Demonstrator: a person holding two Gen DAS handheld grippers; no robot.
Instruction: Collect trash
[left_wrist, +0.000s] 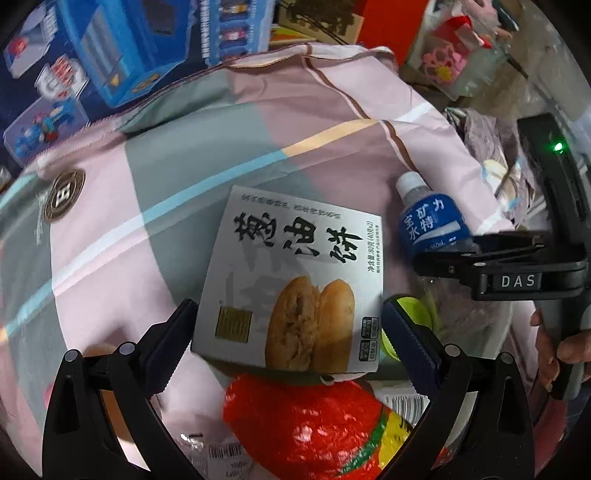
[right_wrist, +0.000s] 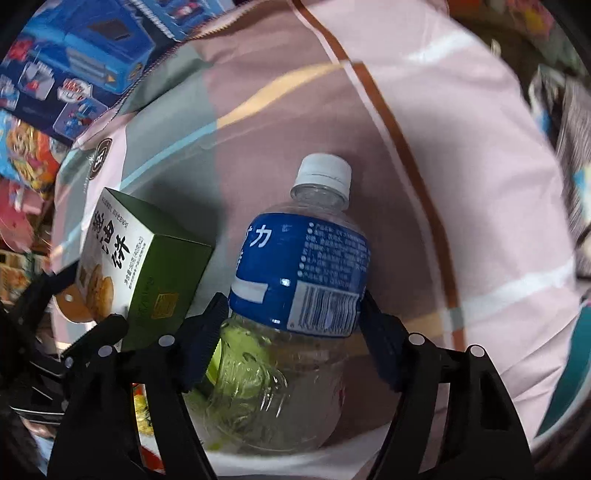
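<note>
Lying clear bottle (right_wrist: 295, 295); blue label, white cap

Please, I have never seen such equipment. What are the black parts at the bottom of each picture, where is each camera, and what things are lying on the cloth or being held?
No robot here: a person holds a hand-operated claw in each hand, and a wide-angle camera on each looks forward along its two fingers. In the left-hand picture, the left claw has a white pastry box between its fingers. A red wrapper lies below it. At that picture's right edge you see the other claw and the hand holding it. In the right-hand picture, the right claw is around a clear bottle with a blue label and white cap; its fingers touch the bottle's sides. Everything rests on a pink and grey checked cloth.
</note>
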